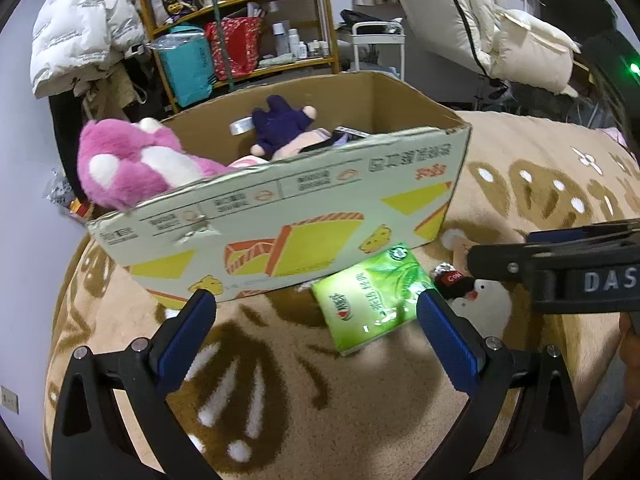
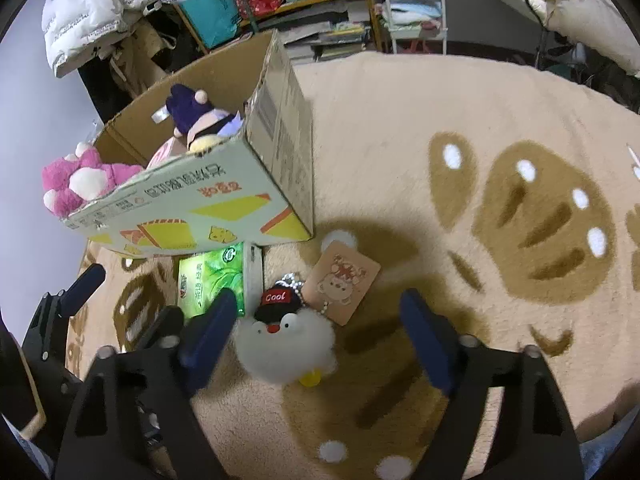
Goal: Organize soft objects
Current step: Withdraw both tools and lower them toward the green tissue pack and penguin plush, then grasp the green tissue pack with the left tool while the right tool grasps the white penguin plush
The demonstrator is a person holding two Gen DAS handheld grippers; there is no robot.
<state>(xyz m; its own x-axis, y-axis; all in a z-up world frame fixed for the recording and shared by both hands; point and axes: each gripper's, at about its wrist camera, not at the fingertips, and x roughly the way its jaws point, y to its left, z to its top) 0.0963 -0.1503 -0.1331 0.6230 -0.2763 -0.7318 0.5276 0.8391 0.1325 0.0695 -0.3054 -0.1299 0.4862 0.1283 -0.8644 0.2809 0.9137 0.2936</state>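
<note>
Right wrist: right tongs [image 2: 316, 316] (spread) tilted over white plush [image 2: 285, 350]

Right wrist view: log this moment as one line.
right gripper: jaws open, astride white plush chick | left gripper: jaws open by green tissue pack | cardboard box: pink plush inside

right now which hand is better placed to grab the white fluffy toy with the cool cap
Right. The right gripper has its jaws open with the white fluffy toy between them, while the left gripper frames the green tissue pack instead.
</note>
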